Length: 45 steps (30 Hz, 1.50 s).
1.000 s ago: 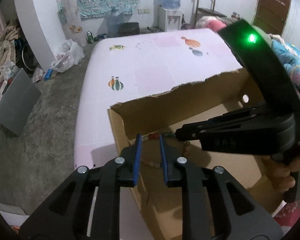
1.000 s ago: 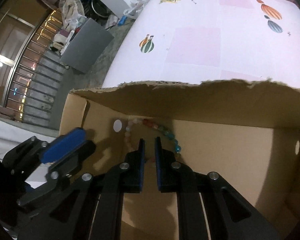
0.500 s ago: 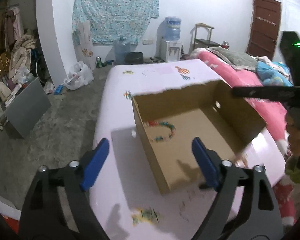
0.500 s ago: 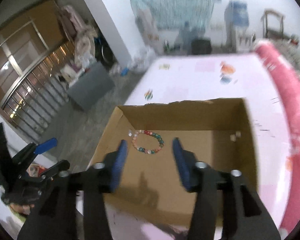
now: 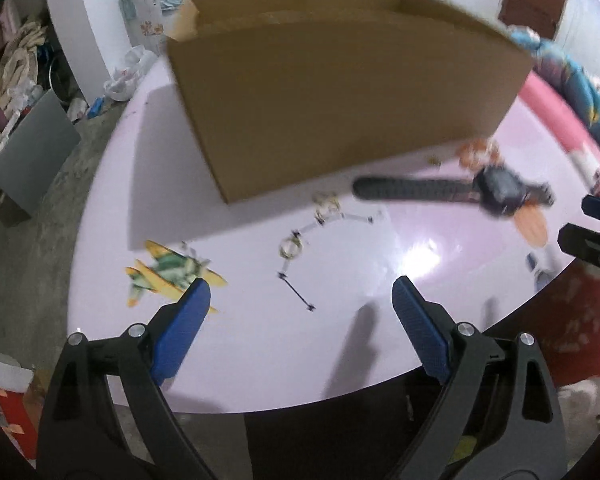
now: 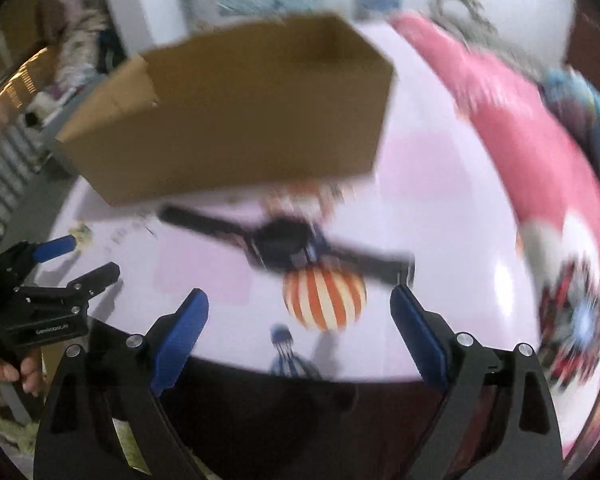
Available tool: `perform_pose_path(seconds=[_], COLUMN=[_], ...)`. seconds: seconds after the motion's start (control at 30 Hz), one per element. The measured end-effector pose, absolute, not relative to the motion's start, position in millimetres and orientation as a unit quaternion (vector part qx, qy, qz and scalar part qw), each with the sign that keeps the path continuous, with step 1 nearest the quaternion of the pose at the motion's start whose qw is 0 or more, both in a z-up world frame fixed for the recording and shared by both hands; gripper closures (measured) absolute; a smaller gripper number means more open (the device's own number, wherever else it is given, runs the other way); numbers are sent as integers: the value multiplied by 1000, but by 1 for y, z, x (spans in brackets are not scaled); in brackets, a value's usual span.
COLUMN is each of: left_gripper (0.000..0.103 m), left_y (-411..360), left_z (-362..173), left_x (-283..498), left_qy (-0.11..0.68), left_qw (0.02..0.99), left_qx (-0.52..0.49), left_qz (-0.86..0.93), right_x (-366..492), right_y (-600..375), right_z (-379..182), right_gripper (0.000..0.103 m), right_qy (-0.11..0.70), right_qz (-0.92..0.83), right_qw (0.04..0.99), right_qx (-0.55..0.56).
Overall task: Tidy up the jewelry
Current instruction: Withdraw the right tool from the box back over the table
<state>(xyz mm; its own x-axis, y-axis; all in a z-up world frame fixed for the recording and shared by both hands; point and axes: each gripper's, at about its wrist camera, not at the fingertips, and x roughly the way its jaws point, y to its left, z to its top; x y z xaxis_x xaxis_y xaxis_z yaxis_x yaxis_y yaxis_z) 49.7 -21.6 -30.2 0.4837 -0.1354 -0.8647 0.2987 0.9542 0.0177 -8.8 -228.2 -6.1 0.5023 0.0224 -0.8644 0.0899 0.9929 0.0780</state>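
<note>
A brown cardboard box (image 5: 340, 100) stands on the pale pink table (image 5: 260, 352); its near wall hides the inside. In front of it lie a black wristwatch (image 5: 496, 190) and a thin chain necklace (image 5: 300, 240). My left gripper (image 5: 302, 320) hovers over the near table edge, just short of the chain, jaws opening wide with nothing between them. In the right wrist view the watch (image 6: 284, 240) lies flat below the box (image 6: 228, 120). My right gripper (image 6: 300, 320) hangs short of the watch, jaws opening, empty. The left gripper (image 6: 56, 280) shows at the left.
The tablecloth carries printed pictures: a plane (image 5: 168, 276) and a striped balloon (image 6: 324, 300). A pink bed cover (image 6: 500, 92) lies to the right of the table. Bare grey floor (image 5: 40, 240) and piled clutter are to the left. The table's near edge runs just under both grippers.
Both grippers came back out of the box to the table's near edge and went from nearly shut to wide open. The bead bracelet stayed in the box, now hidden by its wall.
</note>
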Motion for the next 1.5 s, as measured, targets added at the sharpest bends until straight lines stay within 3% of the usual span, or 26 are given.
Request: perform_pose_path(seconds=[0.2, 0.33, 0.47, 1.07, 1.4, 1.5], left_gripper=[8, 8, 7, 7, 7, 7], left_y=[-27, -25, -26, -31, -30, -31], left_z=[-40, -41, -41, -34, -36, -37], left_x=[47, 45, 46, 65, 66, 65], left_qy=[487, 481, 487, 514, 513, 509], left_qw=[861, 865, 862, 846, 846, 848], left_qx=[76, 72, 74, 73, 76, 77], left_qz=[-125, -121, -121, -119, -125, -126], right_x=[-6, -2, -1, 8, -13, -22], right_y=[-216, -212, -217, -230, -278, -300], right_z=[-28, -39, -41, -46, -17, -12], right_gripper=[13, 13, 7, 7, 7, 12], right_qy=[514, 523, 521, 528, 472, 449], right_qz=[-50, -61, -69, -34, -3, 2], right_qw=[856, 850, 851, 848, 872, 875], right_qx=[18, 4, 15, 24, 130, 178])
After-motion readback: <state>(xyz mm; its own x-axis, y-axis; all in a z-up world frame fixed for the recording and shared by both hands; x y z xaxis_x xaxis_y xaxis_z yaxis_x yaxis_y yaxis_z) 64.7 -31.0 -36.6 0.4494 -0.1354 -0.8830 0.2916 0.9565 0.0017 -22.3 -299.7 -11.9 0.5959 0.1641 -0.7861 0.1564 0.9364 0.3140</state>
